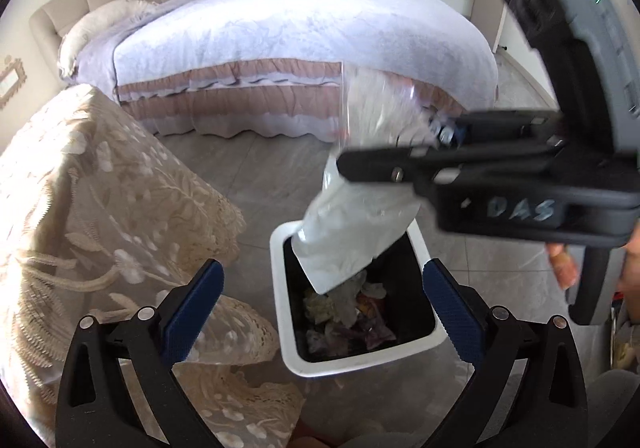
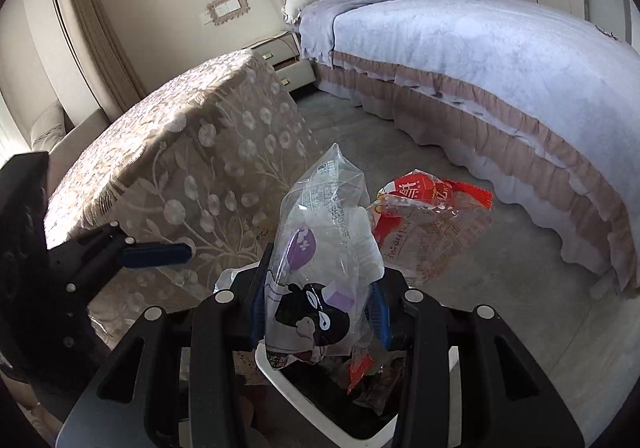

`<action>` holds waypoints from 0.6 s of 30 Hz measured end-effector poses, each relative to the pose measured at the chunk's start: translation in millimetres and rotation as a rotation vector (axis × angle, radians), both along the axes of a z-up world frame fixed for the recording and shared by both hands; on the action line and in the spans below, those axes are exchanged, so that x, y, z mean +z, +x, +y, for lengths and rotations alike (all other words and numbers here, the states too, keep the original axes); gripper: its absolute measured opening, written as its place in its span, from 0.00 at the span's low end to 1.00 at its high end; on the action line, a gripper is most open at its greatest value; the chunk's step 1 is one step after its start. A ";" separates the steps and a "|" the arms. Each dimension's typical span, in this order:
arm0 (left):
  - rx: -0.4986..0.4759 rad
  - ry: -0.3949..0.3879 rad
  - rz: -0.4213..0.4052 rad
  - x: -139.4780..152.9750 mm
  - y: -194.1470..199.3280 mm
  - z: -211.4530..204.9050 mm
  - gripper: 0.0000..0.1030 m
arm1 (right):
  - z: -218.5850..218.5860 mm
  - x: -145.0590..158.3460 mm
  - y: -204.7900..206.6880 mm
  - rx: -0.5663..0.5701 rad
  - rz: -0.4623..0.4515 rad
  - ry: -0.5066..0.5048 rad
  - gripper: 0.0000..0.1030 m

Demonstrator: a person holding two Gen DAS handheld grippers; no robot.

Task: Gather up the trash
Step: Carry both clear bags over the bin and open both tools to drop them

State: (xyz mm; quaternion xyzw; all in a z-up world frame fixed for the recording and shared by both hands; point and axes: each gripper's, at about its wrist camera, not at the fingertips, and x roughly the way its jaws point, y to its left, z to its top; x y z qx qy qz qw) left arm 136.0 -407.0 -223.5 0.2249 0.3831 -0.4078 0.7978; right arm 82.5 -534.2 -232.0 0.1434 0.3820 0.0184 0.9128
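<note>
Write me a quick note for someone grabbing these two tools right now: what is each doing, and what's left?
Right tool: shut on clear plastic wrappers, held directly above the white trash bin.
Left tool: open, empty, pointing at the bin beside the lace-covered table.
Done: bin already holds crumpled trash.
Left: open the right tool to drop the wrappers in. No other loose trash shows on the floor.

Bed (image 1: 280, 32) beside lace-covered table (image 1: 80, 208), nightstand (image 2: 280, 56).

My left gripper (image 1: 322, 308) hangs with its blue pads spread wide, holding nothing. My right gripper (image 2: 320, 308) reaches across in front of it, pads pressed together on a wrapper.
</note>
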 end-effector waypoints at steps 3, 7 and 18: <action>0.007 0.000 -0.008 2.3 -3.1 5.7 0.95 | 2.9 -14.6 3.6 0.005 0.039 0.017 0.41; 0.011 0.018 -0.023 4.3 -2.0 8.2 0.95 | 5.8 -31.4 9.2 0.024 0.101 0.050 0.52; -0.008 0.002 -0.055 13.8 -8.5 18.4 0.95 | -7.1 -38.1 7.9 -0.063 0.156 0.150 0.96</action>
